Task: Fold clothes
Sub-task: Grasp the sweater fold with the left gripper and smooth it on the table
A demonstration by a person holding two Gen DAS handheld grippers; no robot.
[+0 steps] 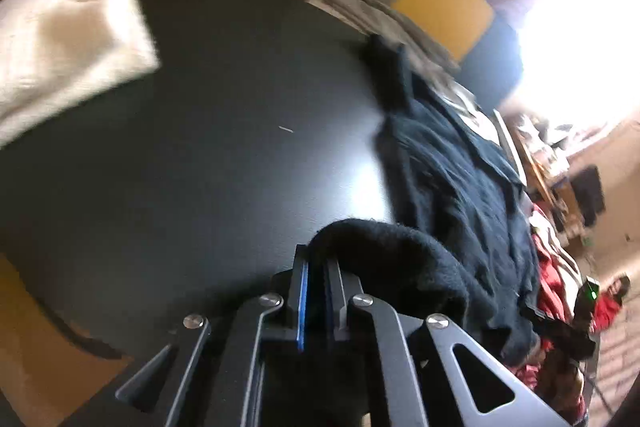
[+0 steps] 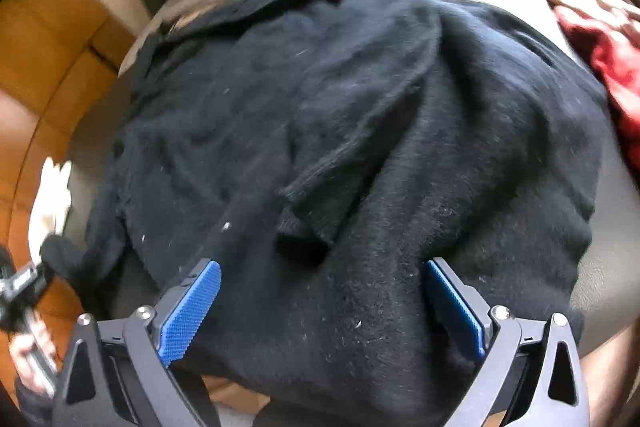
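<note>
A black fuzzy sweater [image 2: 360,131] lies spread and rumpled on a dark round table [image 1: 224,147]. In the left wrist view the sweater [image 1: 460,179] runs along the table's right side. My left gripper [image 1: 316,267] is shut on a black edge of the sweater, which bulges out over its fingers. My right gripper [image 2: 322,279] is open, its blue pads [image 2: 192,311] spread wide just above the sweater's near part, with a sleeve cuff [image 2: 304,223] lying between and ahead of them. The left gripper also shows in the right wrist view [image 2: 24,283] at far left.
A folded cream cloth [image 1: 68,39] lies at the table's far left. Grey clothes [image 1: 360,7] are heaped at the back edge. A red garment [image 2: 612,59] lies on the right. Orange floor or furniture [image 2: 48,39] surrounds the table.
</note>
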